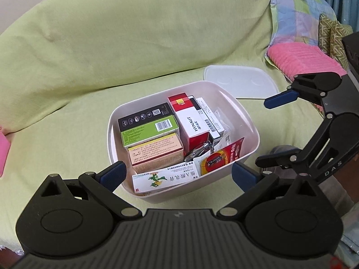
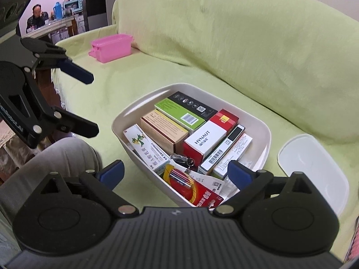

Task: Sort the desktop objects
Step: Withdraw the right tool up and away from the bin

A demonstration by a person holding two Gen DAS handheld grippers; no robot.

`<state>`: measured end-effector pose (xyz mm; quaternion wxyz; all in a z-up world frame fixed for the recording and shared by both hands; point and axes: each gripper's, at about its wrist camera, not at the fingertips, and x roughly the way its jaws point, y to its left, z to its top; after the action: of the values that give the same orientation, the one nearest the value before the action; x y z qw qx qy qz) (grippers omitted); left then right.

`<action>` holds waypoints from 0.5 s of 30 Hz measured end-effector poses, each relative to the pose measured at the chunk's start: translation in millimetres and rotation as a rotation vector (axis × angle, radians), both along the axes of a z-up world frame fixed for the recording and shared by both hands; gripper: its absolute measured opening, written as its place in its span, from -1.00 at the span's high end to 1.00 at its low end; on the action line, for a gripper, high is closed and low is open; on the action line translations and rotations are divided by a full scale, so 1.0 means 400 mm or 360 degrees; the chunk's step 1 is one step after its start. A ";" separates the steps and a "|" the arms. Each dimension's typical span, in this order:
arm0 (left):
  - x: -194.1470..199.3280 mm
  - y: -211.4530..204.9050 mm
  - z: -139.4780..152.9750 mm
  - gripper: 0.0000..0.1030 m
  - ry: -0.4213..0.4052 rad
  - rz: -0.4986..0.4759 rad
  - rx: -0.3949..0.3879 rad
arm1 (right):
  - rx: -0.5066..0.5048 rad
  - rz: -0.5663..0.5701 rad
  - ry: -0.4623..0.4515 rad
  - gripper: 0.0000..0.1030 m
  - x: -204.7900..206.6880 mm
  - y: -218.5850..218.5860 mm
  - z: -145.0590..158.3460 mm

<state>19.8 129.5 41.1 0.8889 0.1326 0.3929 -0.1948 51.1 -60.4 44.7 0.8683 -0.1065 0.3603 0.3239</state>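
Observation:
A white plastic bin (image 1: 112, 121) (image 2: 116, 121) sits on a green-covered sofa. It holds several medicine boxes: a red-and-white HYNAUT box (image 1: 193, 123) (image 2: 206, 141), a green box (image 1: 150, 132), a black box (image 1: 145, 116), a beige box (image 1: 154, 154) and a white box with a green dragon (image 1: 163, 177). A red battery pack (image 2: 190, 186) and keys (image 2: 181, 159) lie at the bin's near end. My left gripper (image 1: 178, 176) (image 2: 92, 104) is open beside the bin, holding nothing. My right gripper (image 2: 176, 172) (image 1: 265, 132) is open over the bin's near corner, also holding nothing.
The bin's translucent lid (image 1: 240, 83) (image 2: 314, 163) lies flat on the sofa beside it. A pink container (image 2: 112, 47) stands farther along the seat. A pink towel (image 1: 303, 60) and patchwork pillow (image 1: 296, 15) lie at one end. A grey-trousered knee (image 2: 56, 157) is near. A person (image 2: 37, 18) sits far behind.

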 end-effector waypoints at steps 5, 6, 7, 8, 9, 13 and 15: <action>-0.030 -0.009 0.001 -0.95 -0.0032 0.0011 0.0023 | 0.0082 -0.0097 -0.0034 -0.97 -0.027 -0.017 0.021; -0.035 -0.011 0.001 -0.95 -0.0042 0.0013 0.0031 | 0.0102 -0.0121 -0.0038 -0.97 -0.030 -0.022 0.025; -0.039 -0.013 0.002 -0.95 -0.0054 0.0018 0.0039 | 0.0121 -0.0144 -0.0042 -0.97 -0.034 -0.028 0.029; -0.043 -0.014 0.003 -0.96 -0.0065 0.0022 0.0043 | 0.0140 -0.0168 -0.0046 -0.97 -0.037 -0.033 0.033; -0.048 -0.015 0.004 -0.97 -0.0076 0.0026 0.0043 | 0.0155 -0.0189 -0.0053 -0.97 -0.041 -0.038 0.037; -0.055 -0.018 0.004 -0.97 -0.0089 0.0046 0.0027 | 0.0137 -0.0246 -0.0113 -0.98 -0.058 -0.045 0.051; -0.060 -0.019 0.004 -0.97 -0.0089 0.0061 0.0031 | 0.0131 -0.0266 -0.0129 -0.98 -0.064 -0.047 0.055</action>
<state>-4.1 121.7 42.7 0.9018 0.1391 0.3722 -0.1700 25.3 -79.1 66.9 0.9097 -0.0532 0.3190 0.2603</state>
